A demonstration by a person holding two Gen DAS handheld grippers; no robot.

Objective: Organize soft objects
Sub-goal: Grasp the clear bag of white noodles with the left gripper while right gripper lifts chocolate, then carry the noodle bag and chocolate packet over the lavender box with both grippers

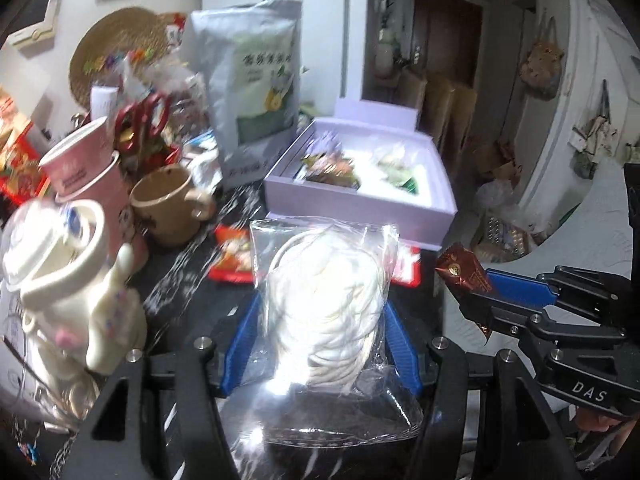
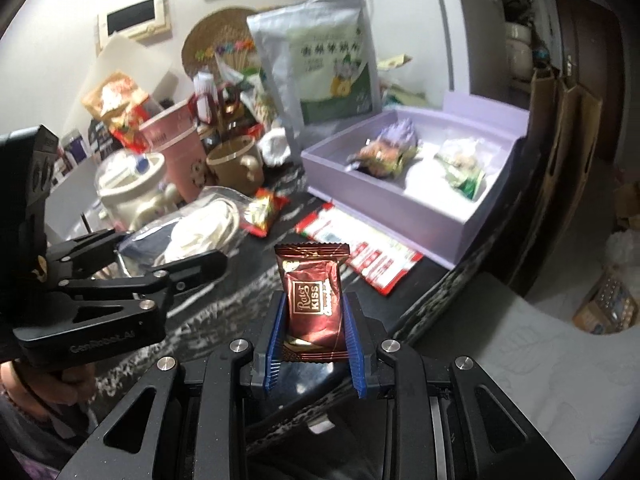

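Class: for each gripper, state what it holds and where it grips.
Left gripper: clear bag of white cord, by its sides. Right gripper: brown chocolate packet, by its lower sides.

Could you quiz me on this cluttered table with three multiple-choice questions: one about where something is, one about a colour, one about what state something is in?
1. Where does the tan mug stand?
A. inside the lilac box
B. on the table beside the pink paper cups
C. between the right gripper's fingers

2. What colour is the open gift box?
A. lilac
B. orange
C. black

3. What is the right gripper doing?
A. standing open with nothing in it
B. shut on a brown candy wrapper
C. gripping the scissors

Answers:
1 B, the mug sits just right of the cups.
2 A, its walls are pale purple.
3 B, the blue fingers press the wrapper from both sides.
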